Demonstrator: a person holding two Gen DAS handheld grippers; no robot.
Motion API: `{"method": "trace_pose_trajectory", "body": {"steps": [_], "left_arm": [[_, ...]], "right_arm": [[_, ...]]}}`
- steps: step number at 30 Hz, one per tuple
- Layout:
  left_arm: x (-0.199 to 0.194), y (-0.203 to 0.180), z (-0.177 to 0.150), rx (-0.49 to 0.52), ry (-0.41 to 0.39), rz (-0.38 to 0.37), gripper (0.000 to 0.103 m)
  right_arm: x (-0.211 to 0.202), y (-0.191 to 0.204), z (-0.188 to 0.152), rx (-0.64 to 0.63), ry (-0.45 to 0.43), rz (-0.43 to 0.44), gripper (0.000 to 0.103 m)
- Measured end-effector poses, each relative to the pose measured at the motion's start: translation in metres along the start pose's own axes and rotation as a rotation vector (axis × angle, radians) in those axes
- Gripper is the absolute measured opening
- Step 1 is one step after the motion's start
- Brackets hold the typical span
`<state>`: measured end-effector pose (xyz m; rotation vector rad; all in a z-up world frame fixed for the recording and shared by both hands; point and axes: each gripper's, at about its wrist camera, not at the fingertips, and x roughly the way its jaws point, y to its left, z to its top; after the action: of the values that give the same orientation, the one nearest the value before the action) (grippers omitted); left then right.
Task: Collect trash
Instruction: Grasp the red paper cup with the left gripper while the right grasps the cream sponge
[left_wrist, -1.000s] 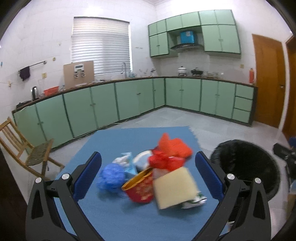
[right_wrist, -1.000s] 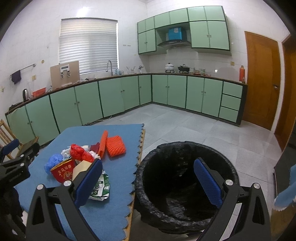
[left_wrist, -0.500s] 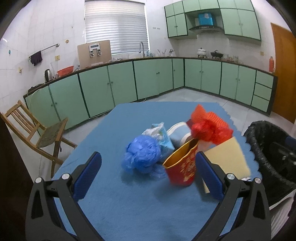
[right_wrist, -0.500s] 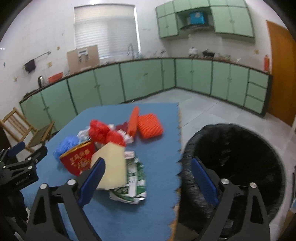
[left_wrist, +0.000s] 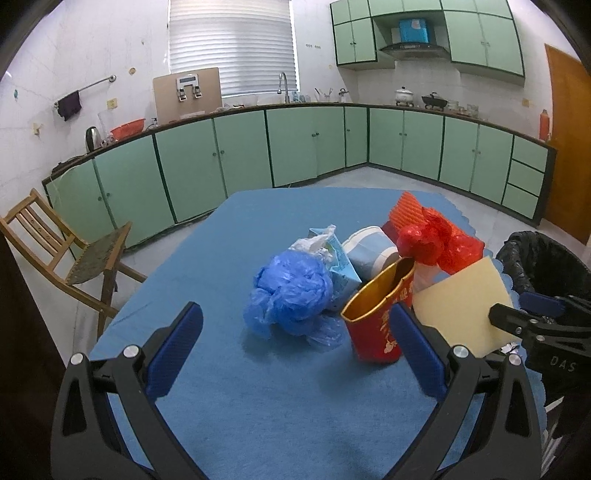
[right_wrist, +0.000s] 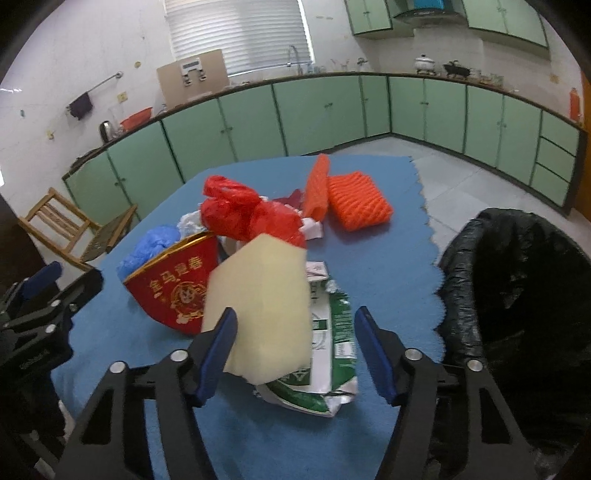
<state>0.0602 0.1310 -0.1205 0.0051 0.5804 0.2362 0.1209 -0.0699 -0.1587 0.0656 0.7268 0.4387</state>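
A trash pile lies on the blue table (left_wrist: 229, 398): a blue plastic bag (left_wrist: 291, 291), a red and gold paper cup (left_wrist: 376, 317), a pale yellow sponge (left_wrist: 461, 302), a red plastic bag (left_wrist: 432, 240) and orange foam netting (right_wrist: 356, 199). My left gripper (left_wrist: 295, 354) is open, just short of the blue bag and the cup. My right gripper (right_wrist: 299, 347) is open with the sponge (right_wrist: 262, 306) and a green and white wrapper (right_wrist: 328, 350) between its fingers. A black-lined trash bin (right_wrist: 517, 295) stands off the table's right edge.
A wooden chair (left_wrist: 62, 254) stands left of the table. Green cabinets (left_wrist: 295, 147) line the far walls, and an orange door (left_wrist: 569, 140) is at the right. The right gripper shows in the left wrist view (left_wrist: 532, 325) beside the bin (left_wrist: 543, 258).
Both grippers moved in toward the pile. The right gripper swung left from over the bin to the sponge and wrapper. The left gripper came closer to the blue bag and cup.
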Motion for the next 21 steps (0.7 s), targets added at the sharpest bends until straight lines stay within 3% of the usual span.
{"method": "trace_pose_trajectory", "body": {"steps": [3, 9, 11, 21], "left_arm": [[0.004, -0.003, -0.001, -0.002, 0.006, -0.022, 0.098], [0.015, -0.013, -0.003, 0.013, 0.022, -0.067, 0.093], [0.020, -0.016, -0.005, 0.018, 0.031, -0.080, 0.082], [0.042, -0.029, -0.014, 0.068, 0.092, -0.164, 0.052]], "right_arm": [[0.000, 0.000, 0.001, -0.008, 0.011, 0.065, 0.041], [-0.005, -0.003, -0.002, -0.011, 0.012, 0.104, 0.036], [-0.004, -0.005, -0.003, -0.001, 0.011, 0.111, 0.035], [-0.002, -0.009, 0.001, 0.010, 0.023, 0.126, 0.035]]}}
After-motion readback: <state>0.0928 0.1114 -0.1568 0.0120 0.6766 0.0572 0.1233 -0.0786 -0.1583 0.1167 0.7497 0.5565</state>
